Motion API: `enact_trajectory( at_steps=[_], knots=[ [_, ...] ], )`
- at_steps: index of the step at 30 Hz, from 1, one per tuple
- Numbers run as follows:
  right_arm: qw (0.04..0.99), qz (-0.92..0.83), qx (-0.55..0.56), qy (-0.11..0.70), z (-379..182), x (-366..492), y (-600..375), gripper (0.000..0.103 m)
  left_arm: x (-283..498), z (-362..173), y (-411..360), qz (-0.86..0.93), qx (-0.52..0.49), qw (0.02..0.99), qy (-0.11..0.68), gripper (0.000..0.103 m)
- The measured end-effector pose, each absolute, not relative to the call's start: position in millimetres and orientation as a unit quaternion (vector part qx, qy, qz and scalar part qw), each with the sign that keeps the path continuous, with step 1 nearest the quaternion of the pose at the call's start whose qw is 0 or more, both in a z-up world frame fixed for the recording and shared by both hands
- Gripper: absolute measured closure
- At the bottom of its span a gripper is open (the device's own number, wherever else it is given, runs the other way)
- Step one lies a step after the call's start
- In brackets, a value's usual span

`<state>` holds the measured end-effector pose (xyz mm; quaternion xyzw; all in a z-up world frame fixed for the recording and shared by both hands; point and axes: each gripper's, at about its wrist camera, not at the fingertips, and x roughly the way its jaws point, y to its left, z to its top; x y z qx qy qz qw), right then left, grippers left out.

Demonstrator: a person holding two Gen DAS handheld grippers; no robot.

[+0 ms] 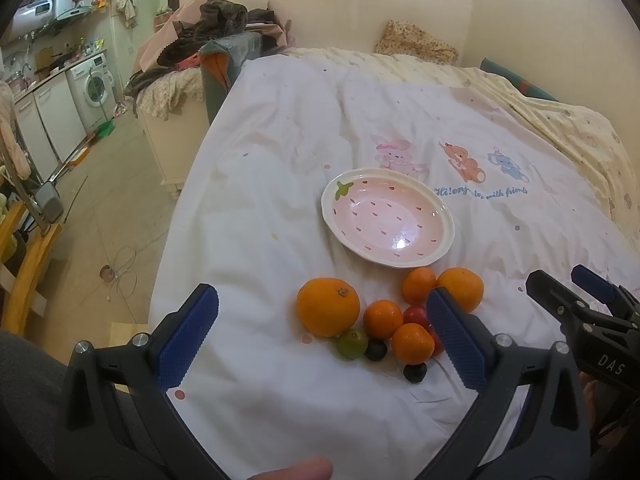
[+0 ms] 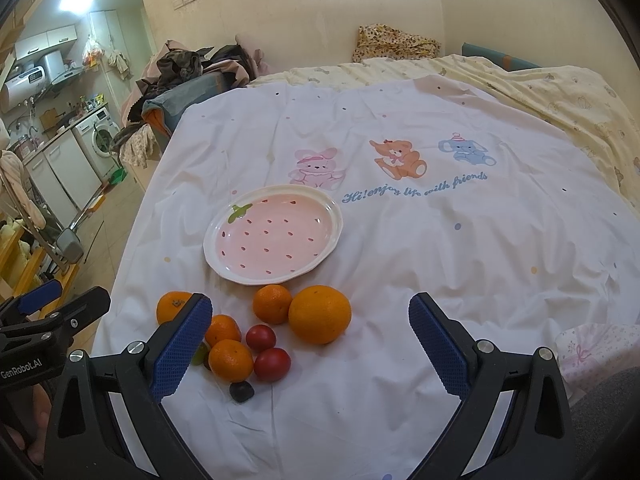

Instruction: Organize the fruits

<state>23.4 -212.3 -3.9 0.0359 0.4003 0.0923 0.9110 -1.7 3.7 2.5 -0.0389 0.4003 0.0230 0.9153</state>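
Observation:
An empty pink strawberry-pattern plate (image 1: pixel 388 220) (image 2: pixel 274 234) lies on a white printed bedsheet (image 1: pixel 280 168). Just in front of it is a cluster of fruit: a large orange (image 1: pixel 328 306) (image 2: pixel 319 314), several small oranges (image 1: pixel 383 319) (image 2: pixel 231 361), two red fruits (image 2: pixel 272 364), a green lime (image 1: pixel 352 343) and two small dark fruits (image 1: pixel 415 372) (image 2: pixel 241 391). My left gripper (image 1: pixel 324 336) hovers open above the cluster and holds nothing. My right gripper (image 2: pixel 311 348) is open and empty, just right of the fruit.
The bed's left edge drops to a tiled floor (image 1: pixel 100 208) with a cable on it. A pile of clothes (image 1: pixel 216 28) sits at the bed's far left corner. A yellow quilt (image 2: pixel 560 92) covers the far right side. A kitchen area with a washing machine (image 1: pixel 94 84) lies beyond.

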Motion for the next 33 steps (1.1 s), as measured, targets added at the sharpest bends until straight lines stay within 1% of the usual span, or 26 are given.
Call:
enact_trajectory(
  at_steps=[14,20,24,29,33],
  knots=[
    [0.911,0.092,0.039,0.401,-3.1,23.6,-213.3,0.002,-2.0,1.9,4.1,0.023,-0.040,0.915,0.401,0.000],
    [0.904,0.092,0.058,0.414,-3.8,27.1,-221.3,0.002,-2.1,1.4,5.2,0.027,-0.040,0.915,0.400,0.000],
    [0.903,0.044,0.060,0.423,-3.4,37.5,-242.3,0.002,-1.7,1.5,8.8,0.033,-0.046,0.913,0.405,0.000],
    [0.860,0.044,0.057,0.506,-23.2,74.6,-255.5,0.002,1.5,1.9,10.8,0.046,-0.050,0.909,0.412,0.000],
    [0.807,0.099,0.058,0.579,-53.5,104.3,-247.5,0.005,2.1,2.3,12.5,0.048,-0.055,0.906,0.416,0.000]
  ],
)
